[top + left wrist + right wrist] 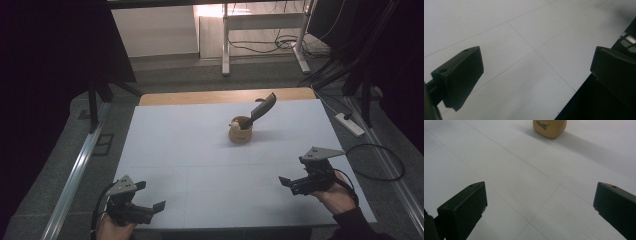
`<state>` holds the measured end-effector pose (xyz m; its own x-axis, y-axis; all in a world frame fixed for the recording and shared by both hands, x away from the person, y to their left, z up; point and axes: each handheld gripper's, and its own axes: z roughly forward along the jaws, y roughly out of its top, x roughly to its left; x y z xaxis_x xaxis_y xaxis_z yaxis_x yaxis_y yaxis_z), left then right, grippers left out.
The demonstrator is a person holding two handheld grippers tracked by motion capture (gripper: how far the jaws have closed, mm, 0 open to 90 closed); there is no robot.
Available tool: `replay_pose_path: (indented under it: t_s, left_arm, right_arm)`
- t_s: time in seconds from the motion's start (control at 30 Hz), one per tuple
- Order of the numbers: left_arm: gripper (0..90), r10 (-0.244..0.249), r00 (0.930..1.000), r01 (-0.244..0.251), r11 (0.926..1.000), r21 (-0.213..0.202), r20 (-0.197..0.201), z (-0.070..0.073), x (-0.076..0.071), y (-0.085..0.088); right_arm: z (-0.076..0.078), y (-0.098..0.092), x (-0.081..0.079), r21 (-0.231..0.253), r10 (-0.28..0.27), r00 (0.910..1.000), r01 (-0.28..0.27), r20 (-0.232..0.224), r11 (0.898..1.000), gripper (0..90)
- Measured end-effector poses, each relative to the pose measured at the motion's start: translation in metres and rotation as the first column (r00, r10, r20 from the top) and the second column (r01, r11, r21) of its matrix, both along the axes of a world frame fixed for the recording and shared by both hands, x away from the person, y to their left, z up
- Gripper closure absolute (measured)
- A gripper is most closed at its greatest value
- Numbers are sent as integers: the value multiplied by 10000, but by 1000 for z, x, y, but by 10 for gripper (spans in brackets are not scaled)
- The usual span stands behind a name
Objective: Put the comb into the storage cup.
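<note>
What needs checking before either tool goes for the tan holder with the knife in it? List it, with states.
1. Left tool open and empty: ok.
2. Right tool open and empty: ok.
3. Tan holder upright on the white table: ok.
4. Knife leaning in the holder, grey handle up: ok.
5. Path from the right tool to the holder free of other things: ok.
6. Whether the holder would tip when the knife is pulled: cannot tell.

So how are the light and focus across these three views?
High view: dim, dark surround, table evenly lit, cup casting a soft shadow rightward. Left gripper view: fingers soft and underexposed. Right gripper view: cup cropped at the top, its shadow long.
</note>
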<state>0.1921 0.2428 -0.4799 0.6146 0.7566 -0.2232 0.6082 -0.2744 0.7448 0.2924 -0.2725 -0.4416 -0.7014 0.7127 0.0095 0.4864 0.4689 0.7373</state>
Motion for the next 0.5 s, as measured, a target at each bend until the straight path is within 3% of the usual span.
replay_pose_path:
  t_s: [0.5]
  left_arm:
    - [0, 0, 10000, 0, 10000, 6, -12, 0, 0, 0]
  right_arm:
    - [-4, -19, -17, -74, -373, 9992, 372, -132, 9993, 0]
